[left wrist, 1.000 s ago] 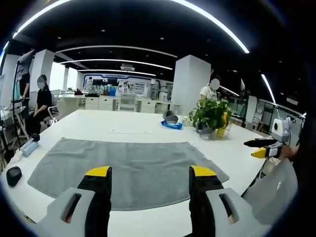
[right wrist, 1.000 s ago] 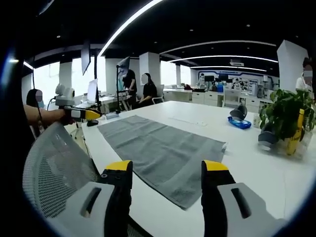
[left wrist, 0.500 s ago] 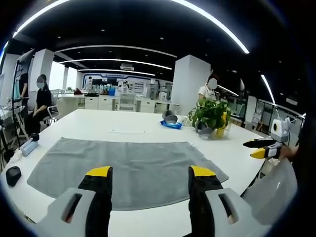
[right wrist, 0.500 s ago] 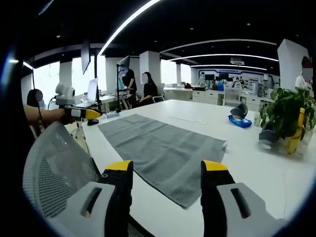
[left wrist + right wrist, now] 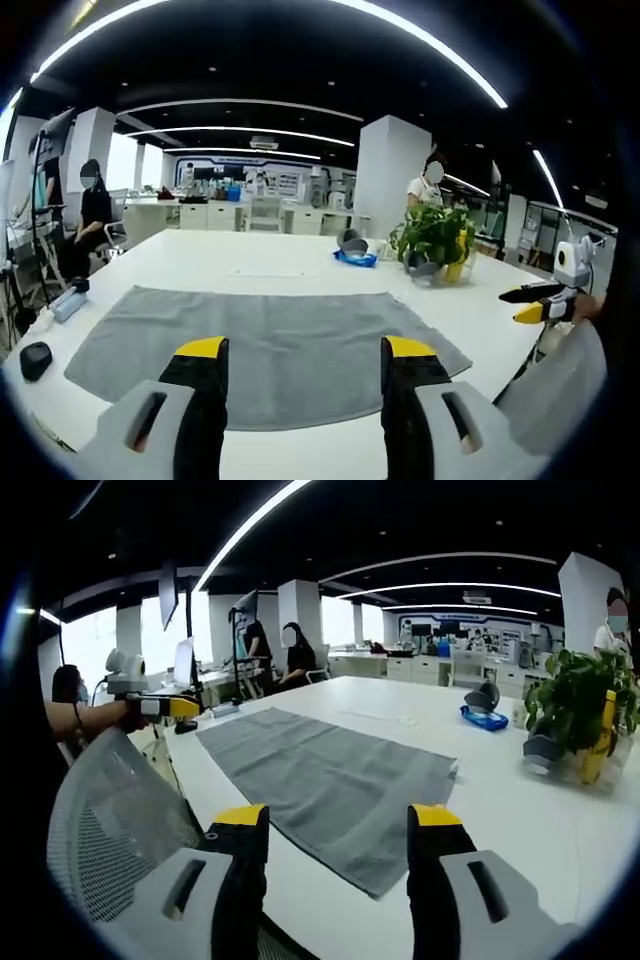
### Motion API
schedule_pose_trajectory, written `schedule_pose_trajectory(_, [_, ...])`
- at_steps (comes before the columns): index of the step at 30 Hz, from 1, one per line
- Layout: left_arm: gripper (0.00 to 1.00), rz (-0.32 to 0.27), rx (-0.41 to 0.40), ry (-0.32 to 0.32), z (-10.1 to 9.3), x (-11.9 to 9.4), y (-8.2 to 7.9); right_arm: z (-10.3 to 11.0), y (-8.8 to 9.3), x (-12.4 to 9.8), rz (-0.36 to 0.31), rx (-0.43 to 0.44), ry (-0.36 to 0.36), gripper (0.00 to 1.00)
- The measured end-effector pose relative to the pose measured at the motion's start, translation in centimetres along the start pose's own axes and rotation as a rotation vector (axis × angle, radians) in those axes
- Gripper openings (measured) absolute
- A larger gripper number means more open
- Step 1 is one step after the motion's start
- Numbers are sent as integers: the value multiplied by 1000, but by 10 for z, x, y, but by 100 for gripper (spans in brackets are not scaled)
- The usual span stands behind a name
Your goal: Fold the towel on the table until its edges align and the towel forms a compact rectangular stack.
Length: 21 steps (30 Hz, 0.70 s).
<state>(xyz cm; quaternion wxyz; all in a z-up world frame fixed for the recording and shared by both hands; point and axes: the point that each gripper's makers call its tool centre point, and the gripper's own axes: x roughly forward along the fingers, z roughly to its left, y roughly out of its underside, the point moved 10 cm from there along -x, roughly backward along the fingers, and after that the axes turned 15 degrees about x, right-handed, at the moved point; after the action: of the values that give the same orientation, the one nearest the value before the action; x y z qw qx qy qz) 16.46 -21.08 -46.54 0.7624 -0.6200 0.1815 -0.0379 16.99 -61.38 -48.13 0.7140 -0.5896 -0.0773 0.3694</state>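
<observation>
- Left gripper (image 5: 302, 352): the jaws stand wide apart with nothing held between them. The yellow tips sit over the near edge of the towel (image 5: 270, 345) as seen in the left gripper view; contact with the cloth cannot be determined.
- Towel: grey, spread flat and unfolded on the white table (image 5: 260, 262). In the left gripper view it extends ahead of both jaws and well past each jaw to either side.
- Right gripper (image 5: 340, 815): the jaws are spread wide and hold nothing. In the right gripper view the towel (image 5: 325, 775) lies ahead of the jaws, running away toward the upper left; its near corner lies just ahead of the gap between the tips.
- In the left gripper view the right gripper (image 5: 535, 302) enters from the right, well beyond the right-hand jaw, off the table edge.
- In the right gripper view the left gripper (image 5: 160, 706) enters from the left, held by a hand (image 5: 95, 717), beyond the left-hand jaw.
- A mesh chair back (image 5: 120, 810) stands just left of the left-hand jaw in the right gripper view.
- A potted plant (image 5: 432, 238) stands on the table ahead of and beyond the right-hand jaw in the left gripper view; a blue item (image 5: 356, 258) lies near it.
- A dark object (image 5: 34, 359) rests on the table left of the towel, beyond the left-hand jaw.
</observation>
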Motion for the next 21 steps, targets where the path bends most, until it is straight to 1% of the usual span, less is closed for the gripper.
schedule_pose_trajectory(4, [62, -6, -3, -12, 1, -1, -1, -1, -1, 1, 6, 2, 0, 56])
schedule_pose_trajectory(5, [60, -22, 1, -22, 2, -3, -3, -3, -1, 1, 9, 0, 6, 57])
schedule_pose_trajectory(6, [57, -50, 11, -31, 2, -4, -7, -5, -2, 1, 6, -2, 9, 57])
schedule_pose_trajectory(7, [56, -64, 23, -48, 3, -5, -10, -9, -3, 1, 6, 0, 11, 56])
schedule_pose_trajectory(9, [57, -69, 79, -80, 3, -7, -14, -16, -5, 1, 13, 1, 18, 56])
schedule_pose_trajectory(10, [57, -42, 116, -74, 1, -6, -15, -22, -9, -1, 17, -7, 24, 56])
schedule_pose_trajectory(12, [57, -25, 149, -39, -4, -2, -18, -35, -18, -7, 14, -30, 45, 55])
schedule_pose_trajectory(13, [57, -26, 171, -27, -6, 0, -22, -40, -22, -9, 15, -38, 50, 54])
schedule_pose_trajectory(14, [57, -38, 204, -17, -8, 1, -28, -50, -29, -11, 21, -58, 65, 54])
schedule_pose_trajectory(15, [57, -44, 211, -14, -9, 0, -33, -56, -33, -13, 24, -77, 74, 54])
schedule_pose_trajectory(16, [58, -50, 233, 1, -9, 1, -40, -62, -39, -15, 25, -99, 87, 54])
schedule_pose_trajectory(17, [58, -88, 269, 30, -7, 3, -56, -72, -48, -19, 16, -131, 111, 55])
schedule_pose_trajectory(18, [58, -106, 294, 36, -5, 4, -66, -79, -56, -23, 5, -144, 124, 54])
schedule_pose_trajectory(19, [58, -141, 324, 38, 0, 6, -83, -90, -60, -25, 0, -148, 130, 54])
schedule_pose_trajectory(20, [59, -156, 330, 42, 1, 7, -88, -96, -64, -28, -6, -151, 135, 54])
schedule_pose_trajectory(21, [60, -185, 329, 56, 6, 9, -102, -99, -69, -31, -15, -158, 143, 54])
